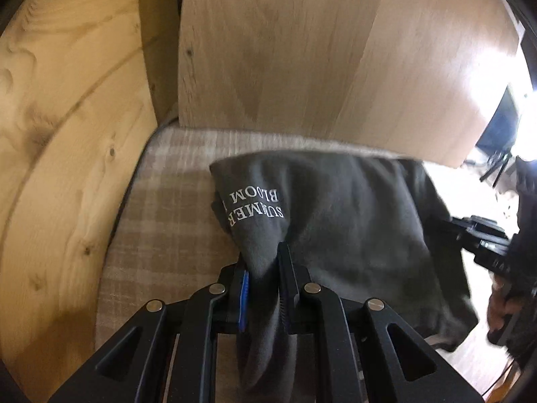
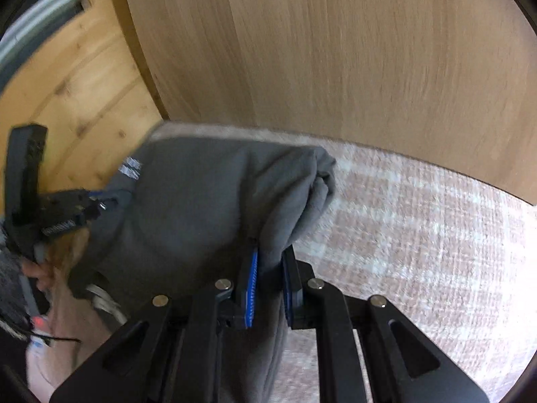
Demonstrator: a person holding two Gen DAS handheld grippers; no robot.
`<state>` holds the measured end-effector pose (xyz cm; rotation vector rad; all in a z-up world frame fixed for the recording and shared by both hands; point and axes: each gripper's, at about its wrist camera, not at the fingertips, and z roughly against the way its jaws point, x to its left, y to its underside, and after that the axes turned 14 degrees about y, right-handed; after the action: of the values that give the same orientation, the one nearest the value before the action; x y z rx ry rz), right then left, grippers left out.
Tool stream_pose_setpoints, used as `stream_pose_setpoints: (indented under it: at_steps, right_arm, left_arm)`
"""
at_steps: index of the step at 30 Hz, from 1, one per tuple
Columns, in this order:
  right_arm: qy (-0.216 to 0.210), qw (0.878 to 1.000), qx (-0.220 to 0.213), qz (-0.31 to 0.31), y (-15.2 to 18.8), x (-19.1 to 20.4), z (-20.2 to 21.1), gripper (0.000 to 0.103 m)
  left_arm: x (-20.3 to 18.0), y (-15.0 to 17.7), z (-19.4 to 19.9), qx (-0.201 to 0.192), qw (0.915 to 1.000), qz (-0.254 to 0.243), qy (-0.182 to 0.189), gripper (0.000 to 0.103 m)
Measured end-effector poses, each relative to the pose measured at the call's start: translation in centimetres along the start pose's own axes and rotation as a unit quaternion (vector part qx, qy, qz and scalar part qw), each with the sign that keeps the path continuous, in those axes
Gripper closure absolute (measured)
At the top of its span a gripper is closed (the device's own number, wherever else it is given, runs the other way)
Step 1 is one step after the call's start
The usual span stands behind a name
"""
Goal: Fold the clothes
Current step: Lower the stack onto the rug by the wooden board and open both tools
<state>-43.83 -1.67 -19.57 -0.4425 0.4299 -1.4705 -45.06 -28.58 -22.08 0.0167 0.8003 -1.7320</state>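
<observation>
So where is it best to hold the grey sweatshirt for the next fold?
At its near edge, one corner per tongs, from above and the near side, as now: left tongs and right tongs pinch bunched fabric of the grey sweatshirt, which drapes flat onto the checked cloth.

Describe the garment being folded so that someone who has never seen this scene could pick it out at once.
Start at the tall wooden panel behind the plaid-covered surface. In front of it lies the dark grey garment, pinched at its near edge by the left gripper and the right gripper. It is the only dark cloth there, and white lettering reading SUMMER BLOOM marks it.
</observation>
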Motion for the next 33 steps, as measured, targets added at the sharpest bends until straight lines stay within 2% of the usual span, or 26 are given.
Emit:
stream_pose_setpoints:
  at_steps: [3, 7, 9, 12, 13, 16, 19, 24, 27, 30, 33]
  right_arm:
    - [0.016, 0.999, -0.005, 0.038, 0.1, 0.7, 0.3, 0.085]
    - [0.037, 0.998, -0.027, 0.045, 0.1, 0.3, 2.9, 0.084]
    - [0.026, 0.998, -0.049, 0.03, 0.5, -0.5, 4.9, 0.084]
    - [-0.009, 0.998, -0.059, 0.032, 1.5, 0.2, 6.9, 0.084]
    - [-0.013, 0.998, -0.058, 0.037, 1.9, 0.7, 7.1, 0.084]
    - [-0.017, 0.998, -0.042, 0.048, 3.3, 1.7, 6.5, 0.084]
    - [-0.019, 0.998, -0.016, 0.051, 4.9, 2.3, 5.1, 0.084]
    - [-0.013, 0.998, -0.004, 0.069, 7.1, 2.2, 3.7, 0.084]
    - [-0.03, 0.998, 0.004, 0.06, 7.6, 1.4, 3.7, 0.083]
    - [-0.03, 0.997, 0.016, 0.071, 7.6, 1.5, 4.2, 0.083]
    - [-0.044, 0.998, -0.014, 0.046, 6.1, 0.4, 6.1, 0.083]
  left_arm:
    - [0.4, 0.2, -0.3, 0.008, 1.0, -0.005, -0.003, 0.083]
    - [-0.7, -0.1, 1.3, 0.002, 0.9983, -0.031, -0.048, 0.081]
    - [-1.6, -0.1, 2.6, -0.003, 0.996, -0.048, -0.076, 0.082]
    - [-2.9, 0.2, 4.1, -0.009, 0.994, -0.065, -0.088, 0.083]
    - [-3.4, 0.5, 4.4, -0.01, 0.9937, -0.068, -0.089, 0.082]
    - [-4.9, 1.2, 4.4, -0.008, 0.9943, -0.072, -0.078, 0.069]
    - [-5.7, 2.2, 2.6, 0.011, 0.9951, -0.075, -0.064, 0.069]
    - [-5.2, 5.0, 0.3, 0.052, 0.9915, -0.092, -0.076, 0.066]
    - [-3.9, 5.4, 0.8, 0.046, 0.9949, -0.076, -0.048, 0.066]
    - [-3.7, 5.6, 1.4, 0.055, 0.9943, -0.08, -0.044, 0.066]
    - [-4.3, 5.7, 2.2, 0.056, 0.9938, -0.081, -0.05, 0.067]
